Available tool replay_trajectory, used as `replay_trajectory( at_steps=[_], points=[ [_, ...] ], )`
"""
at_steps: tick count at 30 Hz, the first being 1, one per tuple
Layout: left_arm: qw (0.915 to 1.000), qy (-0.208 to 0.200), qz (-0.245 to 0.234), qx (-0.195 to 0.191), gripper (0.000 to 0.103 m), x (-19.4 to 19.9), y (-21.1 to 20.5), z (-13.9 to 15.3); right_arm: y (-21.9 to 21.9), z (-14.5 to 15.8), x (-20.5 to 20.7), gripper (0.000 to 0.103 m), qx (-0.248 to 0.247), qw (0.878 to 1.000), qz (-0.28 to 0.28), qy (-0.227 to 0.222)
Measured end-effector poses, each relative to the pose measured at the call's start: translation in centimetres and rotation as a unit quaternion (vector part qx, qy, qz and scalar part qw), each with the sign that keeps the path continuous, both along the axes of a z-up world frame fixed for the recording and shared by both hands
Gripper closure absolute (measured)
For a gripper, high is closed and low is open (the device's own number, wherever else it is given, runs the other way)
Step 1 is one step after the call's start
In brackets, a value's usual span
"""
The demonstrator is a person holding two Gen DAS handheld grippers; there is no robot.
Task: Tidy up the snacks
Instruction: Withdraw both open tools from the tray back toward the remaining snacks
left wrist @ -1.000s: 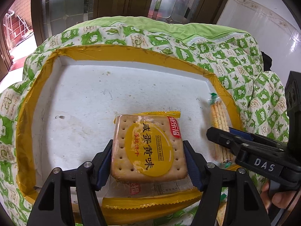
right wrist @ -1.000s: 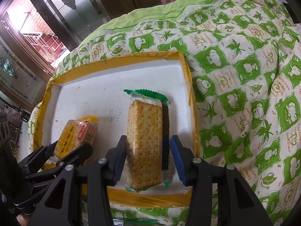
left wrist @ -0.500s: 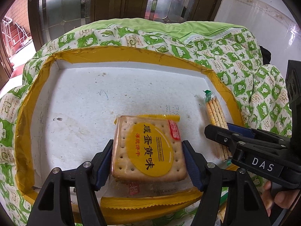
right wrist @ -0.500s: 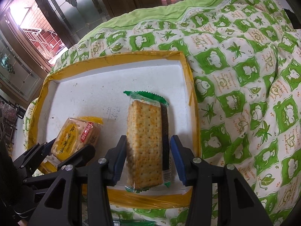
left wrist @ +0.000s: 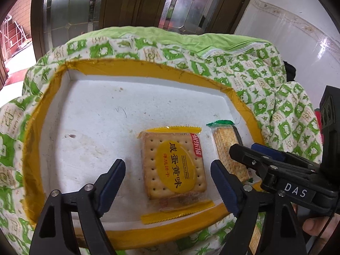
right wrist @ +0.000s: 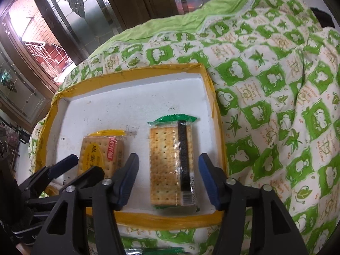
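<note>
A yellow-wrapped cracker pack (left wrist: 173,165) lies flat in the white foam tray (left wrist: 95,116) with yellow taped rim. My left gripper (left wrist: 167,182) is open, its fingers apart on either side of the pack and clear of it. A green-wrapped cracker pack (right wrist: 171,167) lies beside it near the tray's right wall; it also shows in the left wrist view (left wrist: 228,146). My right gripper (right wrist: 169,178) is open around the green pack without touching it. The yellow pack also shows in the right wrist view (right wrist: 99,157), behind the left gripper's fingers (right wrist: 63,165).
The tray (right wrist: 131,106) rests on a green and white patterned quilt (right wrist: 276,106). Glass-panelled doors (left wrist: 127,2) stand behind. Another green wrapper (right wrist: 153,250) peeks out on the quilt below the tray's near rim.
Both grippers have opened and let go of their packs, which now lie flat in the tray. Both grippers have drawn back slightly.
</note>
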State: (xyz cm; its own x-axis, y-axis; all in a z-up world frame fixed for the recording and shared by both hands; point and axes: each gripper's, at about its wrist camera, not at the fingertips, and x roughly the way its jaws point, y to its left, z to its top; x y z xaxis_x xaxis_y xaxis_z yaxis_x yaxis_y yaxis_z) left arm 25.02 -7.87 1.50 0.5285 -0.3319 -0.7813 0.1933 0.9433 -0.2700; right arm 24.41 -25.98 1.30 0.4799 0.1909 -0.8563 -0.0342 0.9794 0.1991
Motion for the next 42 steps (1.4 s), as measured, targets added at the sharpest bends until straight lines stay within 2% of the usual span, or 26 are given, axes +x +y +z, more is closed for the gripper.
replay_trajectory(
  at_steps=[3,7,13,19,23,28,31,42],
  points=[
    [0.9999,-0.009,-0.007,-0.009,0.014,-0.5,0.5,0.8,0.4,1.2,-0.9,0.032,-0.023,0.999,0.000,-0.025],
    [0.9996,-0.015,-0.017,-0.019,0.012,-1.3,0.9,1.5,0.5,3.3,-1.9,0.026,-0.040,0.998,-0.009,-0.047],
    [0.9992,-0.022,-0.031,-0.008,0.011,-2.8,1.0,2.5,1.3,5.4,-3.1,0.009,-0.052,0.997,-0.014,-0.062],
    [0.9991,-0.015,-0.036,-0.019,0.011,-4.6,1.3,3.4,2.7,5.7,-4.3,0.008,-0.054,0.997,-0.003,-0.060],
    [0.9993,-0.018,-0.032,-0.011,0.011,-5.9,1.5,4.1,2.6,5.6,-5.3,0.008,-0.041,0.998,-0.005,-0.056],
    [0.9996,-0.017,-0.024,-0.002,0.011,-7.4,1.4,4.4,1.3,5.7,-7.2,0.008,-0.021,0.998,-0.015,-0.054],
    [0.9997,-0.015,-0.020,0.002,0.010,-8.3,1.2,4.4,0.1,5.6,-8.5,0.004,-0.009,0.998,-0.022,-0.050],
    [0.9998,-0.007,-0.019,-0.001,0.010,-12.6,0.1,4.5,-2.5,5.1,-12.8,0.004,0.015,0.998,-0.031,-0.046]
  ],
)
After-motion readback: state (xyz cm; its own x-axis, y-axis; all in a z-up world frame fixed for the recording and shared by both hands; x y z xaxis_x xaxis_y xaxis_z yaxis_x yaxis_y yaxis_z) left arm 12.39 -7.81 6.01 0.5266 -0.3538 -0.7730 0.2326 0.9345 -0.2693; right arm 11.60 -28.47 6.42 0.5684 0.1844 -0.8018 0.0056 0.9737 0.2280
